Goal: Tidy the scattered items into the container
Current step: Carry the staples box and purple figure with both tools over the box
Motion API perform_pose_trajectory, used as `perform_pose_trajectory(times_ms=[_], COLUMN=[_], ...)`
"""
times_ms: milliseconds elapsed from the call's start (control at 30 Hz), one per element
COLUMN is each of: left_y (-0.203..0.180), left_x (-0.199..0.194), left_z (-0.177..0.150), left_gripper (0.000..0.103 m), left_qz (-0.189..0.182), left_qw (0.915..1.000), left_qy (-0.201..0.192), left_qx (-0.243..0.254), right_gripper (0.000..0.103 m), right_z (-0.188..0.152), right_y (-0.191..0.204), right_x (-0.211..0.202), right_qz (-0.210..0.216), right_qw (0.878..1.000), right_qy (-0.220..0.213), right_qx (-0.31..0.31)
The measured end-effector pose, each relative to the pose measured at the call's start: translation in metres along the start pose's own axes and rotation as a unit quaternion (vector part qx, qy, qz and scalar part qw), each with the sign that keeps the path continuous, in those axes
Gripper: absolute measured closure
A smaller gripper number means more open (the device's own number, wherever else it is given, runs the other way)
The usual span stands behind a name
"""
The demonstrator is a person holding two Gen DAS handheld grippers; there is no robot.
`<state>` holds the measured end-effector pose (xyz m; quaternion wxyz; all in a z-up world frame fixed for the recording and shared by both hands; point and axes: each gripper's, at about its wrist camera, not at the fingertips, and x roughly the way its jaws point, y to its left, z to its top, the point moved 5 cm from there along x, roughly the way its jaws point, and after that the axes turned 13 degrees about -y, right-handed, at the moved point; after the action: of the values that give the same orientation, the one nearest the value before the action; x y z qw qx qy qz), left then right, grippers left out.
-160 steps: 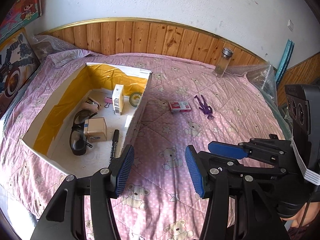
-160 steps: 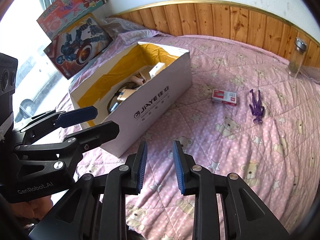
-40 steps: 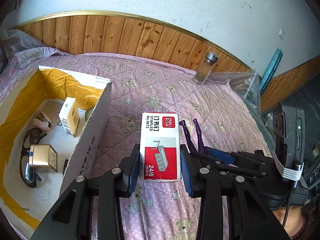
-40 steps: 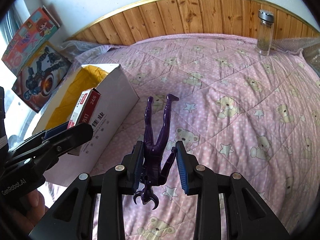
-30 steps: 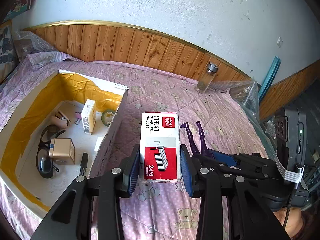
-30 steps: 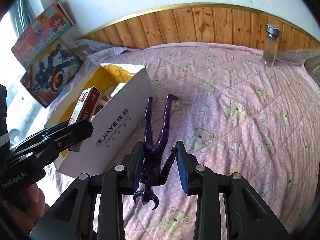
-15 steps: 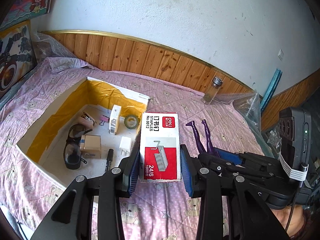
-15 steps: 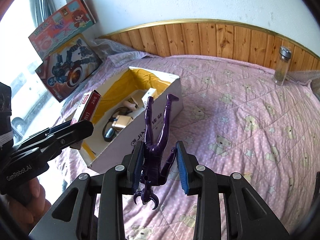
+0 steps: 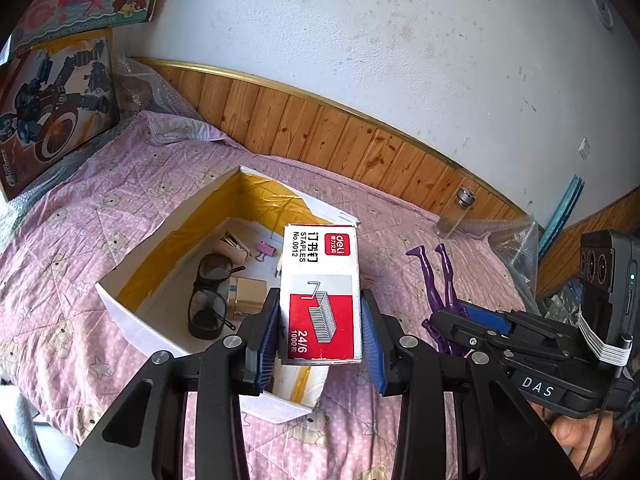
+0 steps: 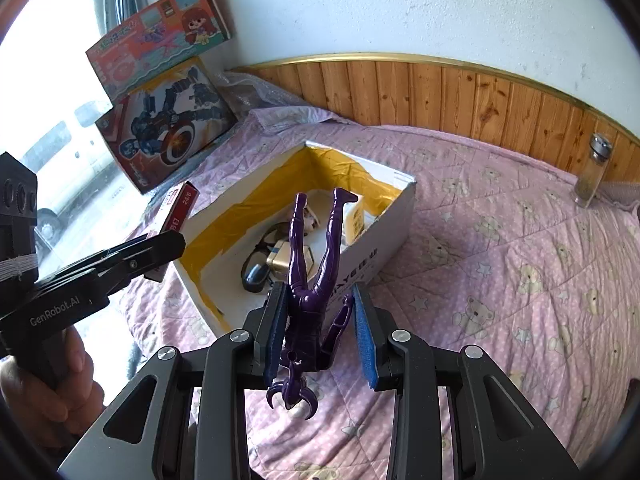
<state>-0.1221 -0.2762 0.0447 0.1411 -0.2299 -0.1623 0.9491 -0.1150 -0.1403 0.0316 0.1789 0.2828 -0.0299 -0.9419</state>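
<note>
Both grippers loaded: left gripper (image 9: pixel 320 332) clamped on staples box (image 9: pixel 320 292), right gripper (image 10: pixel 320 330) clamped on purple figure (image 10: pixel 312 280), both above cardboard box (image 10: pixel 394 236) on the bed. Staples box hides the cardboard box's near corner.

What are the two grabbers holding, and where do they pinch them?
The left gripper pinches the staple box by its long sides. The right gripper pinches the purple figure around its body, legs pointing away.
</note>
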Motion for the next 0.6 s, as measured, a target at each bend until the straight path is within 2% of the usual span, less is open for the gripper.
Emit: perform_pose_trajectory(times_ms=[367,600], left_y=[0.038,0.044], left_x=[0.004,0.013], left_z=[0.015,0.018], left_gripper=[0.064,0.064], left_qz=[0.021,0.021], left_qw=[0.9994,0.9992], left_qy=[-0.01,-0.001], left_qx=[-0.026,-0.034], right_gripper=[0.07,0.07], right_z=[0.02,0.035], right_y=[0.017,0.025], right_x=[0.023,0.041], right_qz=[0.013,0.023], right_qw=[1.0,0.999], right_qy=[0.002,0.002], right_qx=[-0.024,-0.036])
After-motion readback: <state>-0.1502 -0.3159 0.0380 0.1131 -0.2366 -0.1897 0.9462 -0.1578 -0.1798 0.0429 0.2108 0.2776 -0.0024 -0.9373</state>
